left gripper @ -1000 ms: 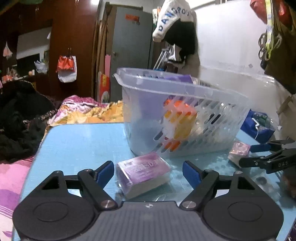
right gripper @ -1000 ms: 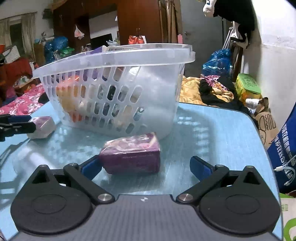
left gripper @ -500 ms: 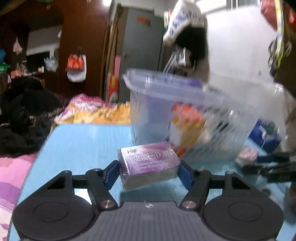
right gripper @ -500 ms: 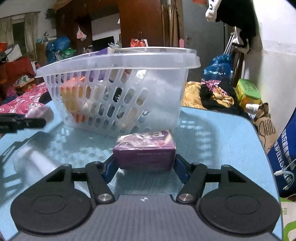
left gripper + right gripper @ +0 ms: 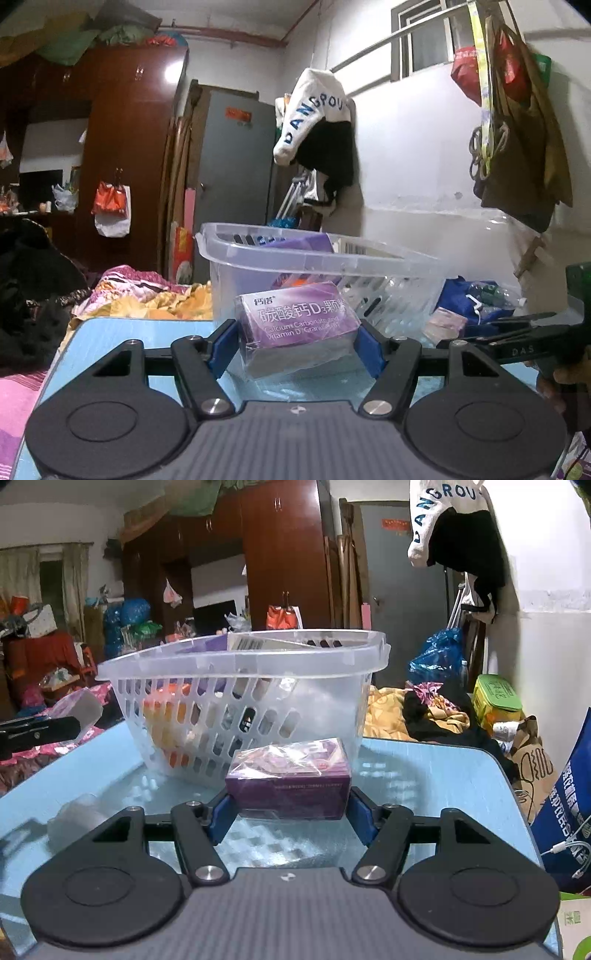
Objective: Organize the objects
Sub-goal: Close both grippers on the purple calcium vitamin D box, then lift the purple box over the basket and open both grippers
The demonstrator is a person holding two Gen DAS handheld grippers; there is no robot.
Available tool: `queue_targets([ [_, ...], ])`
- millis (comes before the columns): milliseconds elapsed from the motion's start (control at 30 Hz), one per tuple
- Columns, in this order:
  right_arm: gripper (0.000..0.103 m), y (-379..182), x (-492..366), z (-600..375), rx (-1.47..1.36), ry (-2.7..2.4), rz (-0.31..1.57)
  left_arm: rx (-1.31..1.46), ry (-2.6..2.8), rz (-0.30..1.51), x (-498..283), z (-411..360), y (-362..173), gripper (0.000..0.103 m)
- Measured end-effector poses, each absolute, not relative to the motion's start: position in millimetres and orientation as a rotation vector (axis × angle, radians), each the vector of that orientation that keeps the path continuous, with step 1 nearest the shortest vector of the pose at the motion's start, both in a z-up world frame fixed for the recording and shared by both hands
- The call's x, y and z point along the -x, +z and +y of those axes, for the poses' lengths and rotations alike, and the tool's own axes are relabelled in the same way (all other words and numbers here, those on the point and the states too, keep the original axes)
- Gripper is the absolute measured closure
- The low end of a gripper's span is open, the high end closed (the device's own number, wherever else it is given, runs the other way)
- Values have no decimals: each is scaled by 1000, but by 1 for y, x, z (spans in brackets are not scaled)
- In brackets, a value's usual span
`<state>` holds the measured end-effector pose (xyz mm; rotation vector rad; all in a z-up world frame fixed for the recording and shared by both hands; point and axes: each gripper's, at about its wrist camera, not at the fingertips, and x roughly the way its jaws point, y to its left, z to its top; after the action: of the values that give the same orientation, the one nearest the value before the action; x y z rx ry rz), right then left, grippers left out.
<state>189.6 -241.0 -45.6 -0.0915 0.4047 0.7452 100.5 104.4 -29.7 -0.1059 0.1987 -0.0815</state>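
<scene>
Left gripper [image 5: 297, 341] clamped on a purple calcium carbonate and vitamin D3 granules box [image 5: 297, 321], blue pads [image 5: 221, 345] pressed against both short ends, the jaws having just closed onto it within the last second. Box tilted up at the front, wrapped in clear film, lifted clear of the light blue table [image 5: 122, 332] and hanging in front of the clear plastic basket [image 5: 317, 258]. Right gripper [image 5: 288, 812] likewise shut on a second purple box [image 5: 290, 775], film-wrapped and crinkled on top, squeezed between blue pads [image 5: 360, 818], its jaws also closed onto it only just now. Second box level, close in front of the basket wall [image 5: 236, 701], above the glossy table top [image 5: 424, 775]; whether touching the surface, cannot tell. Basket standing upright on the table, slotted sides, with an orange and white pack [image 5: 166, 716] inside and a flat purple carton with a barcode label [image 5: 236, 642] leaning against the rim. Seen from the left wrist, the right gripper [image 5: 517, 332] at the far right edge with its pale purple box [image 5: 445, 321] beside the basket. Seen from the right wrist, the left gripper [image 5: 37, 731] at the far left edge with its box [image 5: 79, 709] raised above the table edge. Behind, a white and black garment [image 5: 314, 122] hanging on the wall and a dark wooden wardrobe [image 5: 122, 147].
</scene>
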Motion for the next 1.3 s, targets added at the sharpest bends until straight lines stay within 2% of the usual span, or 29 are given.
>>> queue_targets([
  [433,37,-31,-160,-261,30,804,247,128,-133,78,-80,105,-23,33],
  [600,37,14,-151,-260,25,833,172,107,-144,56,-72,94,15,33],
  [733,36,59,-174,-230,64,817,149,113,-101,101,-107,88,59,33],
  [833,36,76,-211,-193,155,719,227,94,-43,183,-151,86,77,33],
  [933,36,77,-256,-176,118,684,346,112,-6,290,-192,90,75,33],
  [1167,36,67,-298,-161,68,659,436,151,-5,349,-216,102,63,32],
  [1233,34,64,-297,-156,91,650,428,147,-7,336,-217,104,62,31],
  [1267,31,63,-299,-153,96,638,419,140,-14,335,-220,102,61,22],
  [1300,16,60,-291,-160,94,629,414,130,-22,343,-223,102,60,18],
])
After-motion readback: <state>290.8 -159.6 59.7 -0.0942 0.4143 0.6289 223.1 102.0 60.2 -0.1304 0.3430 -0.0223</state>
